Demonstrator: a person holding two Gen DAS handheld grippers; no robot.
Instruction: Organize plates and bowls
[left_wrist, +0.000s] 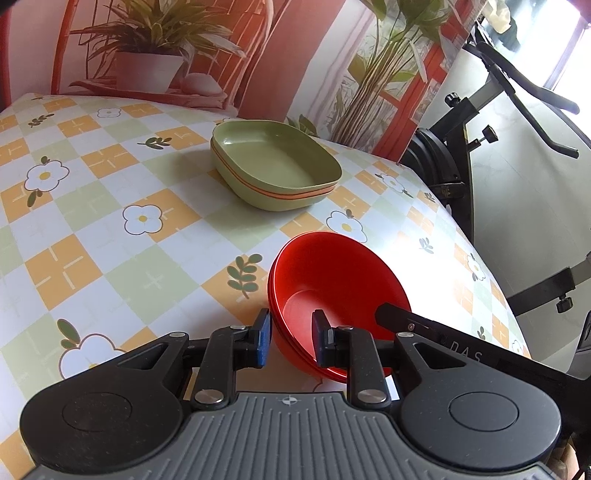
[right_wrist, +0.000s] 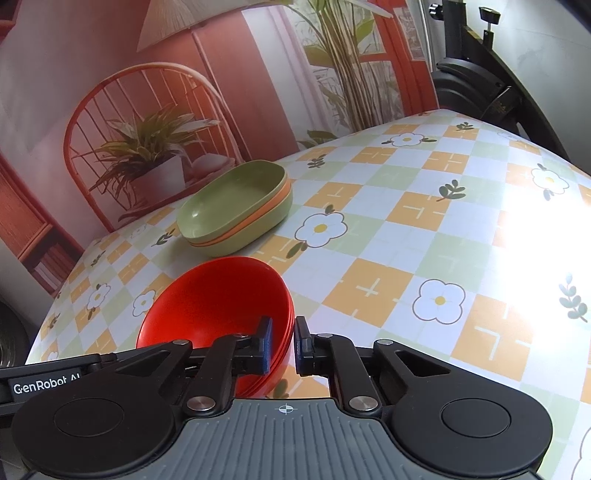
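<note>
The red bowls (left_wrist: 332, 291) are my landmark: a nested stack, several rims showing one inside another, tilted rather than sitting flat on the checked tablecloth (left_wrist: 110, 229). I cannot tell whether the base touches the cloth or hangs just above it.

My left gripper (left_wrist: 291, 341) straddles the near-left rim of the stack, one pad outside the wall and one inside, with the jaws at a narrow gap; they look closed on the rim, though I cannot see the contact itself. My right gripper (right_wrist: 283, 345) does the same on the opposite rim, jaws nearly together with the red edges pinched between them.

Beyond the red bowls, further from me, sits the stack of green plates (left_wrist: 275, 170), squarish and deep, with an orange one sandwiched in it. It stands well apart from the bowls.

My worry is the nesting. If a pad holds only the outer or inner rims, the other bowls may slide out as I move the stack. The tilt adds to that: smooth plastic could slip through my pads and the stack rotate or drop. If my two sides move unevenly, I may twist the bowls apart. Beside the bowls the table edge (left_wrist: 476, 258) is near, so a dropped bowl could roll off.
</note>
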